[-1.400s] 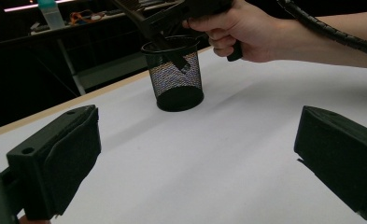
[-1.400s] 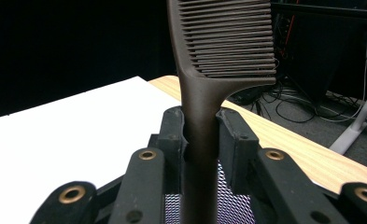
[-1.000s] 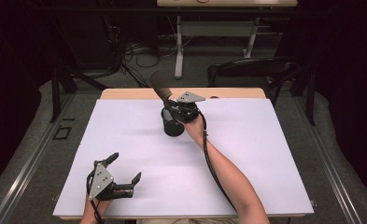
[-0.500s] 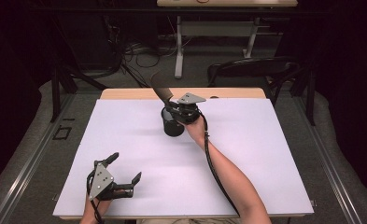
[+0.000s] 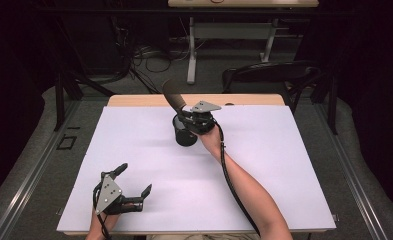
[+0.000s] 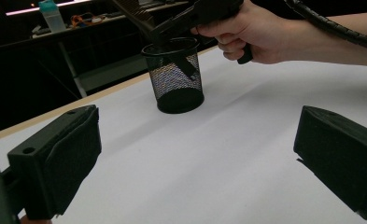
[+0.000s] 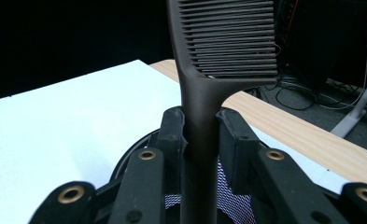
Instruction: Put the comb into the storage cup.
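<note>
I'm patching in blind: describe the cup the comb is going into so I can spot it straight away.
On the white table, look toward the far edge, near the middle. There stands a black wire-mesh cup, round and upright, just under the right gripper, which is shut on a dark comb whose handle dips into it. It is the one container standing on the table.

Dark brown comb (image 7: 204, 93) up over the cup here, handle pointing down, toothed head at the top, leaning away toward the table's far edge in the high view (image 5: 174, 95). Fine, closely set teeth run in a stack along one side of the head, and the handle is a slim plain bar, its lower end down inside the cup's mouth. Black wire-mesh cup (image 6: 176, 77) standing upright on the white table sheet, round, open-topped, with a solid dark base and see-through mesh walls, sitting near the far edge around the middle (image 5: 185, 135)
</note>
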